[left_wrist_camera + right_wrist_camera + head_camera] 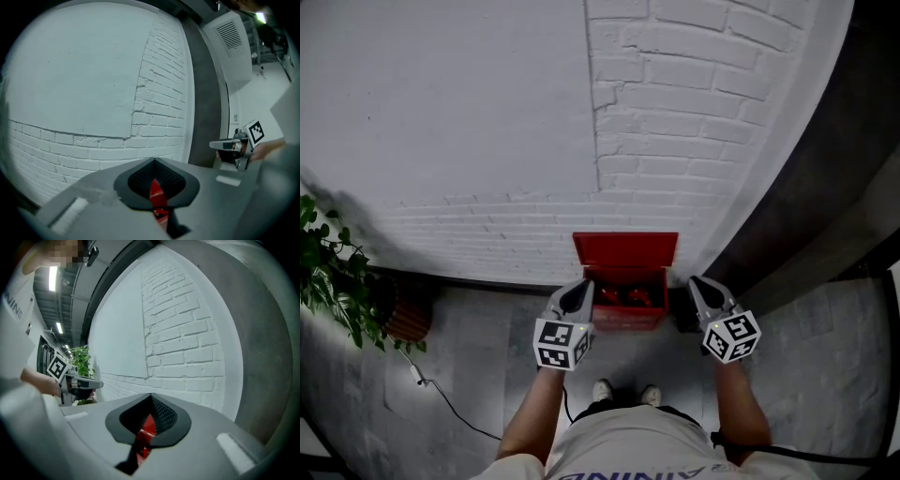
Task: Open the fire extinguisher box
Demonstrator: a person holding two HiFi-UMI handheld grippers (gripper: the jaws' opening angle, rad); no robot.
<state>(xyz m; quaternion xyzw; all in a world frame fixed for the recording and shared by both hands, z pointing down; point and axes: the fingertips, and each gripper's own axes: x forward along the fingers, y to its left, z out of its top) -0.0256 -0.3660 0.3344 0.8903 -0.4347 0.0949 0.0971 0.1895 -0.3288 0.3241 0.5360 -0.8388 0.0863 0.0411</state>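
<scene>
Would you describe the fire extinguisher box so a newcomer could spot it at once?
Follow the white brick wall down to the grey floor. The box sits at the wall's foot, lid raised, right of the potted plant; nothing else there is red.

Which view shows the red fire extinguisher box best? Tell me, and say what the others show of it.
The head view: the fire extinguisher box shows nearly whole there, lid raised, against the brick wall. The left and right gripper views each give only a red sliver of it between the jaws.
</scene>
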